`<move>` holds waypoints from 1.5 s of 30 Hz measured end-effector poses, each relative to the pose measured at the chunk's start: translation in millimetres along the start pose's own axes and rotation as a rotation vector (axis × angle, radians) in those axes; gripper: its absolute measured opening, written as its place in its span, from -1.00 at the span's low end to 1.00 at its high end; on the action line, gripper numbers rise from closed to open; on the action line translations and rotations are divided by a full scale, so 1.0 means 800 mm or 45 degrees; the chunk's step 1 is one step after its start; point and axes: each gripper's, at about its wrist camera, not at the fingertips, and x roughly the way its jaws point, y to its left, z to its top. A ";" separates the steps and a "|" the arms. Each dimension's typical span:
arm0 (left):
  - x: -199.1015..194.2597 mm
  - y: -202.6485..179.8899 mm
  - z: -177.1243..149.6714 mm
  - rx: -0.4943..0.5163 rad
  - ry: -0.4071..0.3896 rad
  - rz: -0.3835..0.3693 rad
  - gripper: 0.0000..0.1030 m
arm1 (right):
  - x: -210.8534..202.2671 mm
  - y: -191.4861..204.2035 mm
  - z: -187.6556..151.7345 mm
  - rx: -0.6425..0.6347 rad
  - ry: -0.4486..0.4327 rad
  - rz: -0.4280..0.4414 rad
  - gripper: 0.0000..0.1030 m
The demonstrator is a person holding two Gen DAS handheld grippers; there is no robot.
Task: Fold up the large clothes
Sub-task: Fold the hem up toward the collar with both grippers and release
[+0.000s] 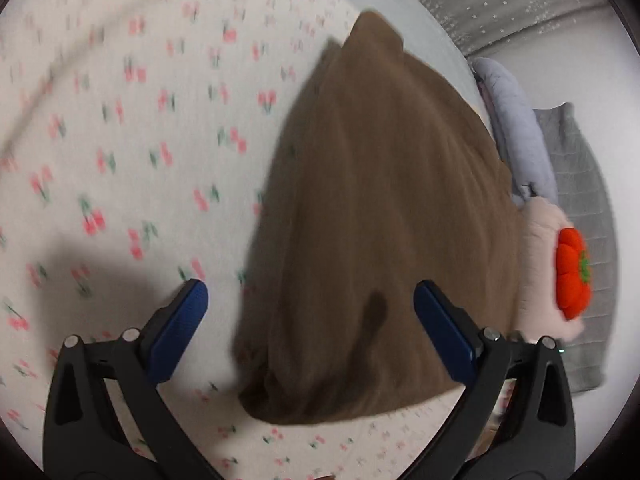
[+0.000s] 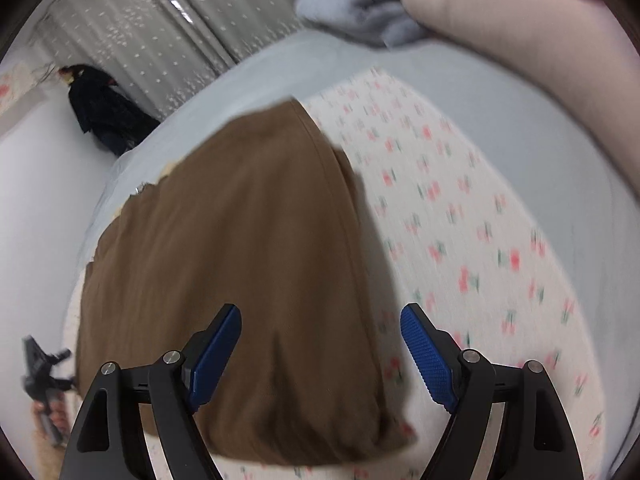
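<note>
Two grippers, both hanging over the brown garment, both with jaws spread wide and gripping nothing. Left gripper is straddling the garment's near end, one blue pad over the cherry-print sheet, the other over brown cloth. Right gripper is sitting over the near edge too, its right pad out past the cloth's side edge.

Garment is lying on the sheet as a narrow, already doubled-up slab, long axis running away from both cameras. Far end is looking ragged in the right wrist view, with pale lining or a layer underneath peeking out at the edge. Both views are motion-blurred, so exact edge alignment is hard to call.

Folded pile is sitting just beside it: lilac item, grey knit, pink piece with an orange pumpkin-like patch.

Risks as judged from here:
- Pinching only the top layer at the near end; lower layers would be sliding out and the fold coming apart.
- Grabbing the sheet along with the cloth, since a pad of each gripper is hovering off the garment.
- Uneven lift between the two grippers skewing the next fold.
- Swinging the cloth into the neighbouring pile and toppling it.
</note>
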 end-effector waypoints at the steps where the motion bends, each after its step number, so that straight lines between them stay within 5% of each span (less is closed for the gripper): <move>1: 0.000 0.001 -0.005 0.005 -0.009 -0.026 0.99 | 0.007 -0.008 -0.007 0.040 0.036 0.034 0.63; 3: 0.006 -0.003 -0.010 0.032 -0.025 -0.075 0.99 | 0.024 -0.019 -0.017 0.106 0.108 0.113 0.63; 6: 0.032 -0.010 -0.011 0.024 0.038 -0.255 0.99 | 0.033 -0.016 -0.022 0.122 0.053 0.176 0.66; 10: 0.053 -0.039 -0.016 0.112 -0.022 -0.226 0.94 | 0.045 0.008 -0.021 0.068 0.041 0.131 0.50; 12: 0.056 -0.042 -0.017 0.096 -0.078 -0.185 0.46 | 0.048 0.012 -0.020 0.060 0.034 0.153 0.03; 13: 0.056 -0.038 -0.015 0.068 -0.090 -0.170 -0.08 | 0.049 0.008 -0.020 0.094 0.042 0.203 -0.30; 14: 0.055 -0.029 -0.017 -0.004 -0.096 -0.220 -0.31 | 0.046 0.007 -0.021 0.117 0.033 0.217 -0.38; 16: 0.045 -0.022 -0.023 -0.084 -0.132 -0.268 -0.48 | 0.033 0.013 -0.025 0.110 0.009 0.228 -0.48; 20: -0.007 -0.061 -0.041 -0.017 -0.249 -0.266 -0.64 | -0.020 0.020 -0.020 0.135 -0.050 0.352 -0.59; 26: -0.082 -0.111 -0.075 0.068 -0.230 -0.271 -0.66 | -0.103 0.047 -0.048 0.111 -0.050 0.384 -0.62; 31: -0.122 -0.071 -0.136 0.056 -0.151 -0.287 -0.64 | -0.154 0.020 -0.110 0.096 -0.014 0.382 -0.61; 34: -0.102 -0.016 -0.177 -0.007 -0.092 -0.242 -0.60 | -0.146 -0.003 -0.150 0.077 0.056 0.283 -0.52; 36: -0.071 0.018 -0.195 -0.070 -0.050 -0.154 -0.49 | -0.122 -0.017 -0.168 0.069 0.132 0.187 -0.40; 38: -0.046 0.045 -0.204 -0.085 -0.045 -0.080 -0.11 | -0.096 -0.035 -0.178 0.078 0.185 0.091 -0.15; 40: -0.043 0.058 -0.208 -0.122 -0.079 -0.148 -0.05 | -0.089 -0.045 -0.182 0.110 0.196 0.066 0.05; 43: -0.059 0.049 -0.207 -0.098 -0.100 -0.069 0.51 | -0.119 -0.025 -0.175 0.029 0.091 -0.114 0.25; 45: -0.065 0.044 -0.210 -0.075 -0.097 -0.066 0.61 | -0.149 -0.002 -0.172 -0.058 -0.012 -0.214 0.26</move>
